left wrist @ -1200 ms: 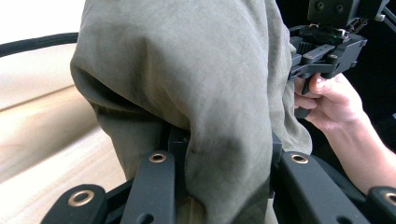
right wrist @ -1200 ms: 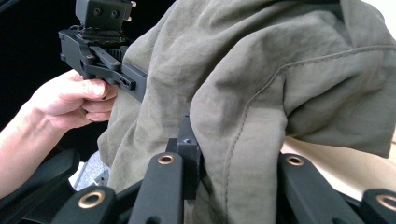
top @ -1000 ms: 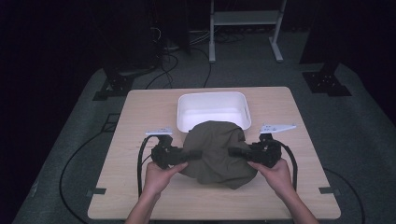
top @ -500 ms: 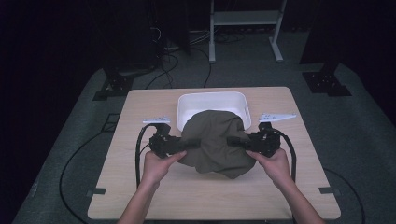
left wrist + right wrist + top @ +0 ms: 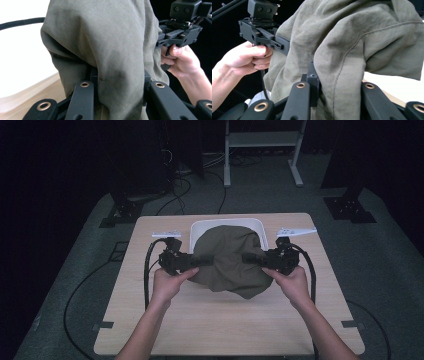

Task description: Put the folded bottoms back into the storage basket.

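Two claws pinching one olive-green cloth (image 5: pixel 229 260), crumpled, seamed, hanging in folds over white tub (image 5: pixel 200 227).

Dim room; table lit from above – gripper views sharp

You're working in a recording lab or studio, not a home. Your wooden worktop (image 5: pixel 230 320) stands alone on grey carpet (image 5: pixel 380 270), with black drapes darkening the surroundings. Black stand feet (image 5: pixel 350 210) flank it, cables (image 5: pixel 75 295) trail over the floor, and a white metal frame (image 5: pixel 262 150) stands behind.
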